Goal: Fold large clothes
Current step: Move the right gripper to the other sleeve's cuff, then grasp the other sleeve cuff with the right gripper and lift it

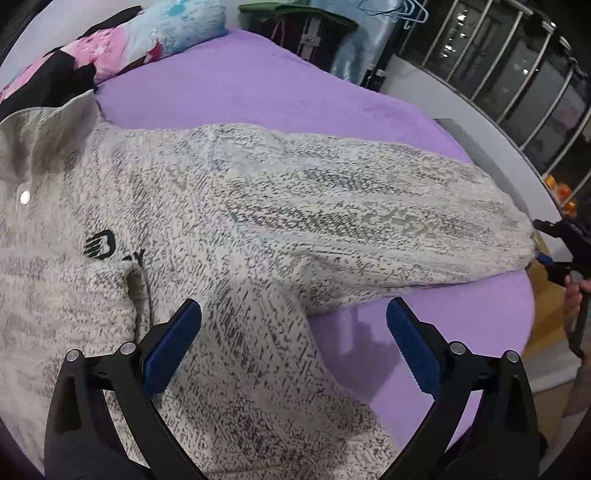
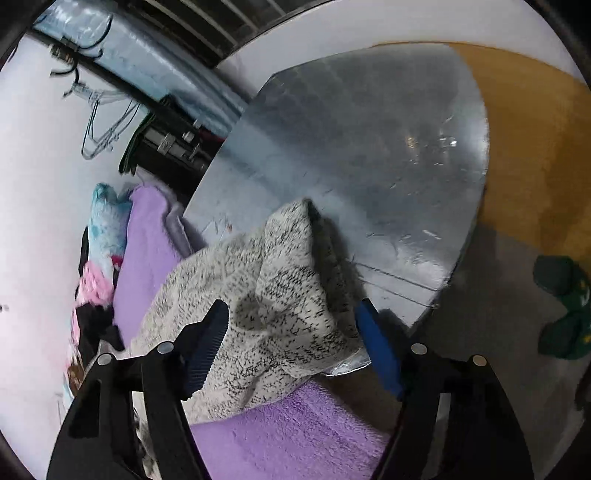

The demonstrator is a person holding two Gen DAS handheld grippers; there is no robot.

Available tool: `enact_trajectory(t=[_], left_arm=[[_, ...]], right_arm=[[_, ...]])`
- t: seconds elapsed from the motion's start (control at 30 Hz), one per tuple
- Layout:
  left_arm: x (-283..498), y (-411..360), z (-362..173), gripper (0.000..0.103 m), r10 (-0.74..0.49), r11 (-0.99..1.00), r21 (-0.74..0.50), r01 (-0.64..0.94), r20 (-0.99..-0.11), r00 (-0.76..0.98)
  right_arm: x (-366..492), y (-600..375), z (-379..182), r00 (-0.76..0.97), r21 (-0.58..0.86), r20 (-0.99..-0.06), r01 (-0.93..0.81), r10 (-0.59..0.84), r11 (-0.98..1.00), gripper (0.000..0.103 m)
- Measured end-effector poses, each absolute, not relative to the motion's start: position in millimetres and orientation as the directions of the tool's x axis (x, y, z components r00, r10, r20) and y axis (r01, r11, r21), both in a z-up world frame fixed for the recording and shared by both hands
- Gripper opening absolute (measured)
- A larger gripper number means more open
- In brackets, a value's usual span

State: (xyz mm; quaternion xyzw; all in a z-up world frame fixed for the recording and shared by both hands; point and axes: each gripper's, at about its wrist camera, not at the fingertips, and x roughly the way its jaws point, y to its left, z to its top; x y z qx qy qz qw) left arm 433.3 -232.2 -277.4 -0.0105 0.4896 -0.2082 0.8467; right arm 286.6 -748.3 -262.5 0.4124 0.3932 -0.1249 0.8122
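A large grey-and-white speckled fleece sweater [image 1: 192,206] lies spread on a purple blanket [image 1: 258,85], with a black logo on its chest and one sleeve [image 1: 388,206] stretched out to the right. My left gripper [image 1: 293,325] is open and empty, hovering over the sweater's side near the armpit. My right gripper [image 1: 543,243] is at the sleeve's cuff at the bed's right edge. In the right wrist view the bunched cuff [image 2: 295,295] sits between the blue pads of my right gripper [image 2: 291,332], whose jaws stand wide around it without pinching.
A pink, blue and black bundle of cloth [image 1: 110,55] lies at the bed's far left. A shiny grey board [image 2: 351,166] leans beside the bed, with wooden floor [image 2: 535,147] and a green item [image 2: 565,314] beyond. Hangers [image 1: 399,11] and window bars stand at the back.
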Motion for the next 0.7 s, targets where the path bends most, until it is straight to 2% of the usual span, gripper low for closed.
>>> enact_trajectory(t=[0.07, 0.3, 0.33, 0.37, 0.4, 0.7], left_arm=[[436, -231, -279, 0.097, -0.368, 0.912, -0.232, 0.338, -0.827, 0.426], [448, -228, -288, 0.097, -0.437, 0.887, -0.324, 0.329, -0.818, 0.375], [450, -228, -290, 0.097, -0.454, 0.879, -0.34, 0.335, -0.812, 0.368], [453, -228, -293, 0.097, -0.465, 0.873, -0.351, 0.339, -0.808, 0.361], [455, -228, -295, 0.097, -0.484, 0.862, -0.371, 0.345, -0.801, 0.351], [464, -231, -320, 0.097, -0.547, 0.821, -0.438, 0.367, -0.786, 0.287]], right_arm=[[291, -745, -267, 0.655, 0.565, -0.745, 0.521, 0.125, 0.64, 0.069], [293, -735, -254, 0.628, 0.465, -0.776, 0.507, 0.059, 0.726, 0.044], [292, -735, -252, 0.635, 0.472, -0.77, 0.502, 0.061, 0.724, 0.039], [290, -735, -249, 0.643, 0.475, -0.764, 0.501, 0.056, 0.724, 0.022], [289, -736, -246, 0.643, 0.468, -0.765, 0.507, 0.043, 0.724, 0.019], [291, -726, -227, 0.673, 0.477, -0.738, 0.464, 0.053, 0.747, 0.014]])
